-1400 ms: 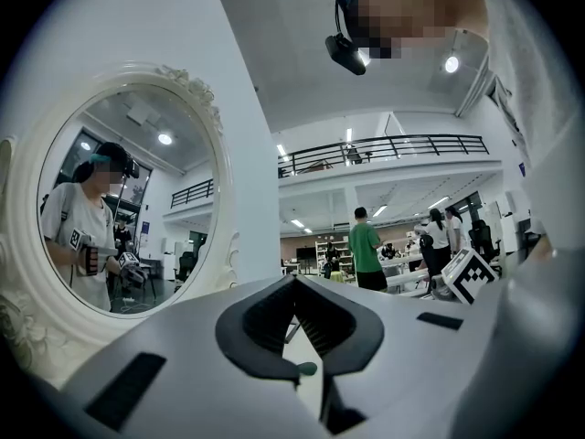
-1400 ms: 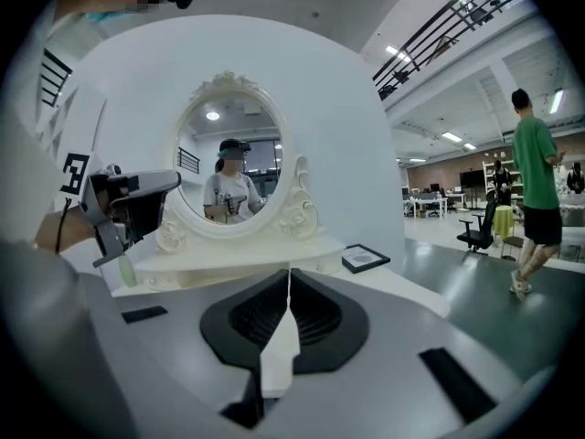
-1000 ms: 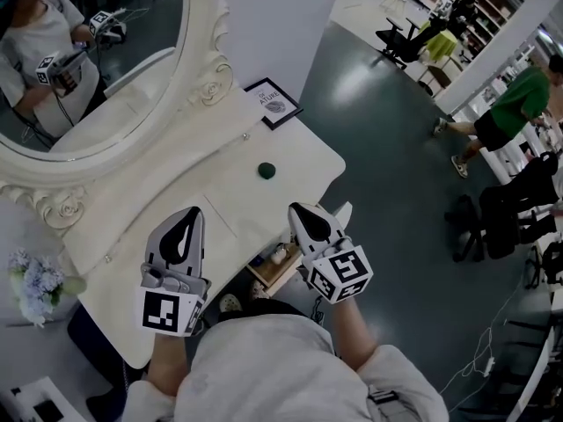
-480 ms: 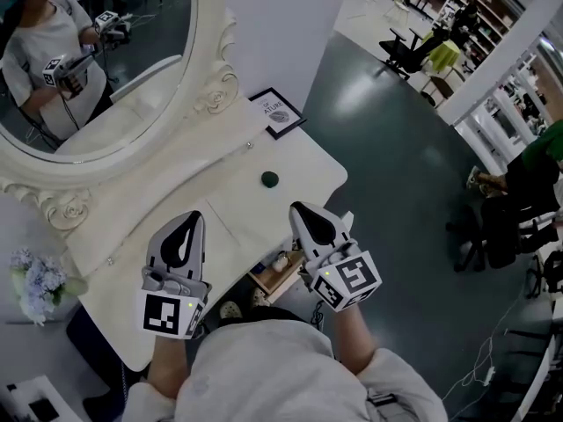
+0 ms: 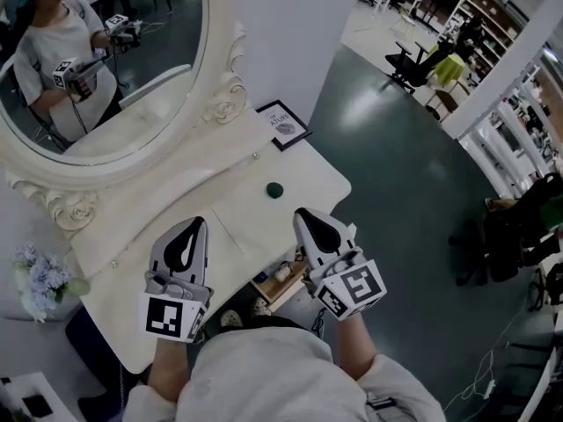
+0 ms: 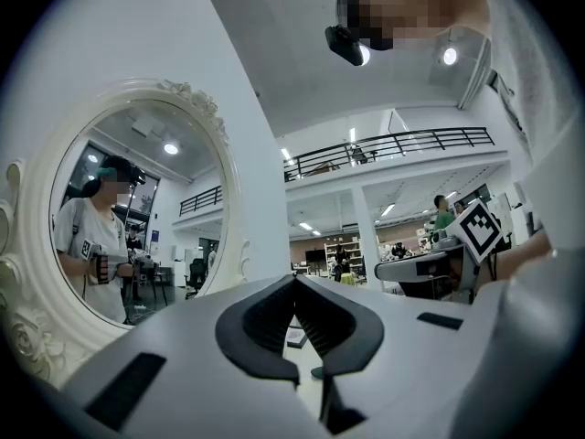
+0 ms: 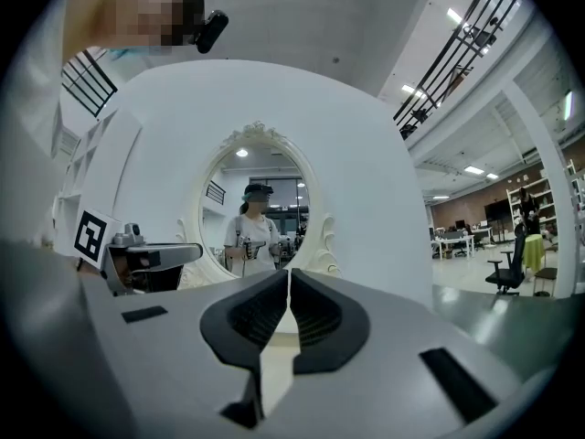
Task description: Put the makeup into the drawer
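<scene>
A glossy cream vanity table (image 5: 237, 192) stands on a dark, polished floor (image 5: 396, 174) in an open office hall. Its oval mirror (image 5: 106, 60) has a carved, scrolled frame. A small round dark-green makeup pot (image 5: 275, 189) sits alone on the tabletop, near a black-framed print (image 5: 283, 125). The wooden drawer (image 5: 274, 281) below stands open. The left gripper (image 5: 186, 227) and right gripper (image 5: 310, 218) both hover closed and empty.
</scene>
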Demonstrator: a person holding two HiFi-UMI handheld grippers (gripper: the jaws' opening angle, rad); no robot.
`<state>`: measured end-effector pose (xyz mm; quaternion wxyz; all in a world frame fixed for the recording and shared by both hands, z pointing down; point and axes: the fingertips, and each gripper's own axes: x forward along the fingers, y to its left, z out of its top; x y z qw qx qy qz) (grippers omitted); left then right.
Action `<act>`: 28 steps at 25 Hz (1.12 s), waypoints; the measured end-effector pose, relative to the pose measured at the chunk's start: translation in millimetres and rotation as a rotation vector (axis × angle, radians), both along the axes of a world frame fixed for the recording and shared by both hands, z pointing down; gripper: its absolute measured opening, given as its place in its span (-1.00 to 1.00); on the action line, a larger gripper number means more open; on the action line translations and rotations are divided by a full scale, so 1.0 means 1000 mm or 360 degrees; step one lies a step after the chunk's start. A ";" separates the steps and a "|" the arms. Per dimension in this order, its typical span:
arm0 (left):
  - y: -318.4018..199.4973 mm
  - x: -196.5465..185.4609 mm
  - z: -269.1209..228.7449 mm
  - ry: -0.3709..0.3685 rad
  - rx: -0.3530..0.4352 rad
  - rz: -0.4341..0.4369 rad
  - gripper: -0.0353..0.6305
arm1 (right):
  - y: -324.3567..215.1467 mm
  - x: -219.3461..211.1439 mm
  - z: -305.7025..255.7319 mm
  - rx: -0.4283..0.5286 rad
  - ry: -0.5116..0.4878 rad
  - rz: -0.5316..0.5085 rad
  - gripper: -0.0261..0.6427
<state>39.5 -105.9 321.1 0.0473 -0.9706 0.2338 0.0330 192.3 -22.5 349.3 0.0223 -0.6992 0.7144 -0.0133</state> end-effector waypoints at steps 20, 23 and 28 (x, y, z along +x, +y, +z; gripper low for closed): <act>-0.001 -0.009 -0.010 0.0023 0.0039 -0.0059 -0.86 | 0.000 -0.009 -0.021 0.0093 0.0042 -0.0040 -0.85; -0.002 -0.010 -0.014 0.0060 0.0044 -0.0068 -0.86 | 0.000 -0.009 -0.020 0.0098 0.0046 -0.0027 -0.85; -0.001 -0.010 -0.014 0.0064 0.0032 -0.0068 -0.86 | 0.001 -0.010 -0.021 0.0096 0.0070 -0.0031 -0.85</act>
